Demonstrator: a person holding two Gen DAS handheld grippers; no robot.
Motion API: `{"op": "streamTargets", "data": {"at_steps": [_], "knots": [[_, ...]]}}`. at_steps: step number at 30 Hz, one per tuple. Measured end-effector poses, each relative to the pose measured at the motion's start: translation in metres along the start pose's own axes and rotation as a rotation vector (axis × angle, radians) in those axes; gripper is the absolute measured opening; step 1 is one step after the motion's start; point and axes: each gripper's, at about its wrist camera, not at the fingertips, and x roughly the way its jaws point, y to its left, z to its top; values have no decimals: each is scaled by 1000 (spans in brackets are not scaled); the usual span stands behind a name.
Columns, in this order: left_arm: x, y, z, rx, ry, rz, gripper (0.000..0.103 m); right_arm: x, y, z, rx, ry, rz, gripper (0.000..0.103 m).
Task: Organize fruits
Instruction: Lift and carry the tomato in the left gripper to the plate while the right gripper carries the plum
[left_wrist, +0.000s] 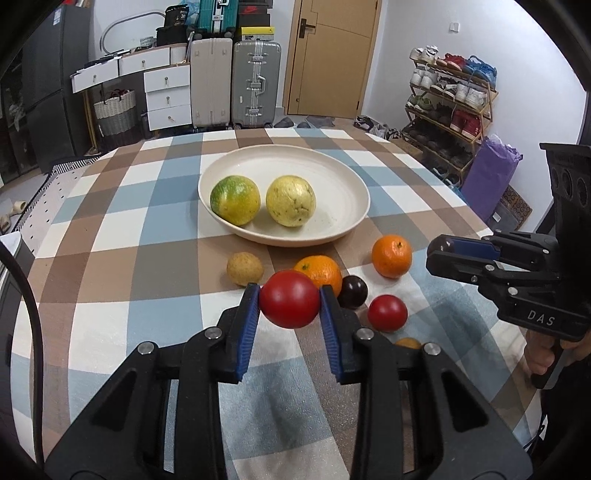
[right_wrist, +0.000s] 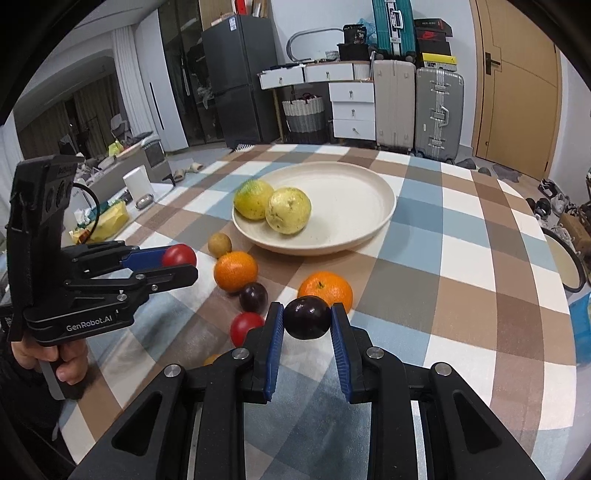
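Note:
My left gripper (left_wrist: 290, 301) is shut on a red tomato (left_wrist: 290, 298), held above the checked tablecloth; it also shows in the right wrist view (right_wrist: 180, 256). My right gripper (right_wrist: 307, 318) is shut on a dark plum (right_wrist: 307, 317); it shows from the side in the left wrist view (left_wrist: 439, 251). A cream plate (left_wrist: 332, 173) holds a green-yellow fruit (left_wrist: 235, 200) and a yellow fruit (left_wrist: 290, 200). Loose on the cloth lie two oranges (left_wrist: 391, 256) (left_wrist: 320, 272), a second plum (left_wrist: 352, 291), a second tomato (left_wrist: 387, 312) and a small tan fruit (left_wrist: 244, 268).
Another small orange fruit (left_wrist: 407, 343) peeks out behind my left gripper's right finger. The table's far edge faces suitcases (left_wrist: 256, 83), drawers (left_wrist: 166, 92) and a shoe rack (left_wrist: 450, 103). A purple bag (left_wrist: 487, 177) stands off the right edge.

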Motion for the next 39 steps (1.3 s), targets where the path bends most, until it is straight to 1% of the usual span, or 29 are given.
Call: {"op": "streamTargets", "data": {"at_steps": [7,12,16,23,25,32,36,39], "knots": [[-5,3,14,-8,-37,12,29,-4,-2,15,-1,-44,24,26],[-1,4,28,7,-56,28,29,-1,-9,27,15,-66,41,26],[6,6,38,17,-52,35,29,2,-16,37,26,-75,45,26],[27,14,47,3,-31,30,29,12,-26,54,45,-89,47,26],[32,16,49,0,-25,36,29,13,-29,57,56,-113,59,26],[51,20,58,5,-11,41,29,26,-33,67,53,-105,62,26],[62,24,60,3,1,40,29,34,-38,66,68,-123,80,26],[66,25,61,3,7,39,29,42,-40,65,73,-107,80,26]]}}
